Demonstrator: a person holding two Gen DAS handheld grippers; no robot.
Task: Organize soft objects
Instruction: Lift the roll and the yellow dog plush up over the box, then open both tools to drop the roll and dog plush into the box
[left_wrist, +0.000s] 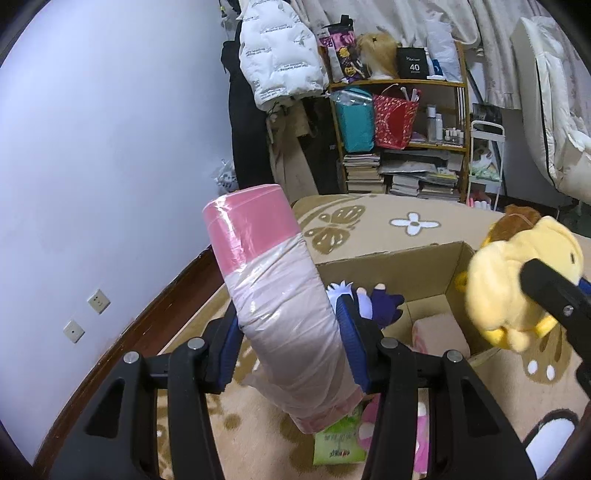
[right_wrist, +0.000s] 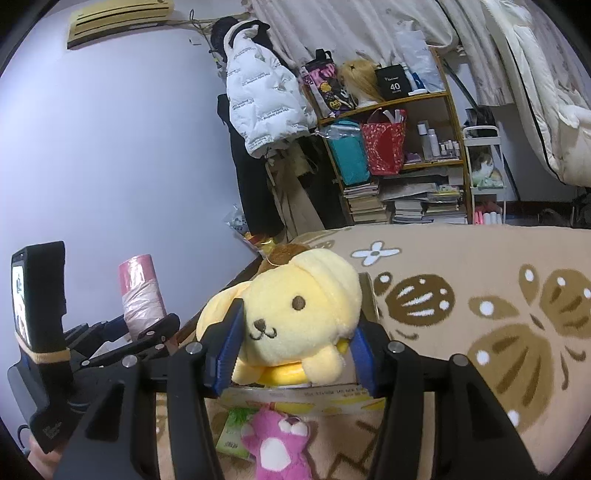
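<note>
With our left hand-held gripper (left_wrist: 291, 345) clamped on the pink roll (left_wrist: 275, 295) and the right (right_wrist: 295, 349) on the yellow plush dog (right_wrist: 291, 314), either could slip short of the box (left_wrist: 417, 273).

The lower end of the pink roll (left_wrist: 280, 302) is hidden behind the left gripper's (left_wrist: 291, 339) frame. A green packet (left_wrist: 338, 445) beneath it is partly covered, its print too small to read. In the cardboard box (left_wrist: 424, 273), a blue and white toy (left_wrist: 373, 304) shows only in part. The pink plush (right_wrist: 275, 448) is cut off by the bottom edge. The yellow dog plush (right_wrist: 295, 321) hides the box behind it
</note>
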